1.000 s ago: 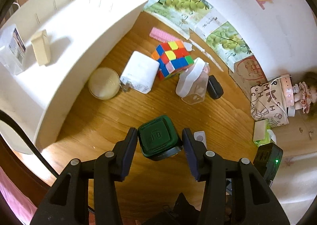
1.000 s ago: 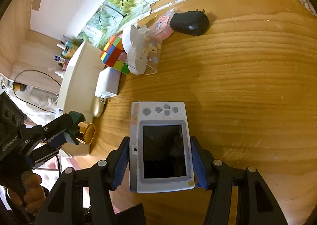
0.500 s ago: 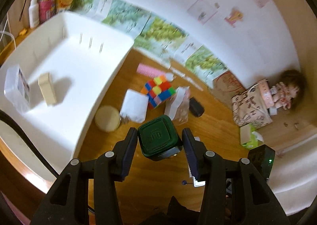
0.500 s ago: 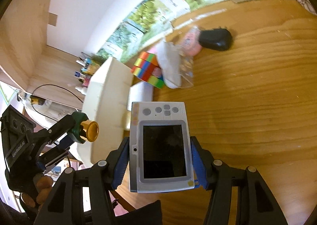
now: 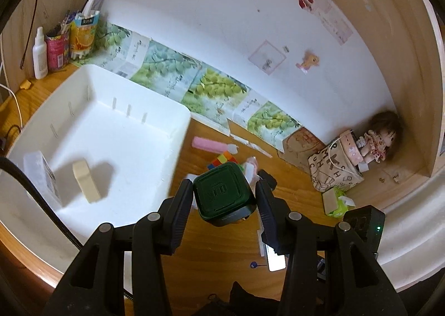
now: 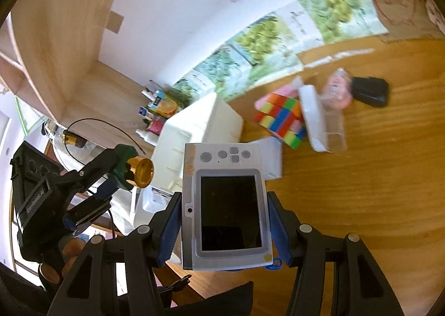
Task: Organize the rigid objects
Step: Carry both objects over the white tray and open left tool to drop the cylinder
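Note:
My left gripper (image 5: 224, 196) is shut on a dark green square bottle (image 5: 222, 193) with a gold cap (image 6: 140, 172), held high above the wooden table. It also shows in the right wrist view (image 6: 111, 174). The white bin (image 5: 111, 132) lies below and to the left; it holds a beige block (image 5: 85, 179) and a clear box (image 5: 41, 174). My right gripper (image 6: 225, 215) is shut on a grey handheld game console (image 6: 225, 204), raised above the table to the right of the bin (image 6: 194, 132).
On the table lie a colour cube (image 6: 282, 118), a white charger (image 6: 271, 161), a clear plastic box (image 6: 322, 124), a black object (image 6: 370, 90) and a pink comb (image 5: 210, 144). Bottles and cartons (image 5: 69, 43) stand at the back left. A doll (image 5: 375, 143) and bag (image 5: 333, 168) sit at the right.
Both grippers have risen well above the table with their objects. The left one moved back, so the whole bin and the wall now show. The right one swung toward the bin.

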Action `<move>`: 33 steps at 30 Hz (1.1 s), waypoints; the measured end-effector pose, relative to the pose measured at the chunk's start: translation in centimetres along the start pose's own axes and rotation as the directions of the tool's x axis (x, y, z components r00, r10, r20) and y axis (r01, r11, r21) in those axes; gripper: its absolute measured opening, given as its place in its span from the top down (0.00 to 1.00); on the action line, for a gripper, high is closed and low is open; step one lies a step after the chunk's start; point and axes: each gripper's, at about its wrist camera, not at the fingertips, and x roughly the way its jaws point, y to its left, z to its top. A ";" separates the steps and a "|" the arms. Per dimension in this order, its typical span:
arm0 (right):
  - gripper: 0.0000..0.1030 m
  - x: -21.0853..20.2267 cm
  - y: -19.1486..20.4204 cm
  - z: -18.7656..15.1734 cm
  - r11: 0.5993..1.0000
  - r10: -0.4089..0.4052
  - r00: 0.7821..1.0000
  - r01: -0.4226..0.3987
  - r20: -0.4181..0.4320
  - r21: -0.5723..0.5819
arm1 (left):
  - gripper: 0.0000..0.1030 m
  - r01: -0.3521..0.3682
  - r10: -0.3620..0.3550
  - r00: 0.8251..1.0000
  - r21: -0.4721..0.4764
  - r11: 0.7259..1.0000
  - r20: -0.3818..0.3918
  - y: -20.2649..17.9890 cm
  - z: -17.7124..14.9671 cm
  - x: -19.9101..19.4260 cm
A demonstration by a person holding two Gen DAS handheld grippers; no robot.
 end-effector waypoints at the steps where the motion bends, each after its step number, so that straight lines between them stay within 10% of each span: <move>1: 0.43 0.3 0.5 0.0 1.000 0.003 1.000 -0.003 0.002 -0.010 | 0.51 -0.004 0.004 1.000 0.003 1.000 0.004 0.5 0.2 -0.3; 33: 0.43 11.7 11.3 -1.5 0.991 -0.058 0.998 0.058 0.006 -0.120 | 0.51 -0.171 0.169 0.972 0.000 0.985 -0.162 15.2 5.5 0.1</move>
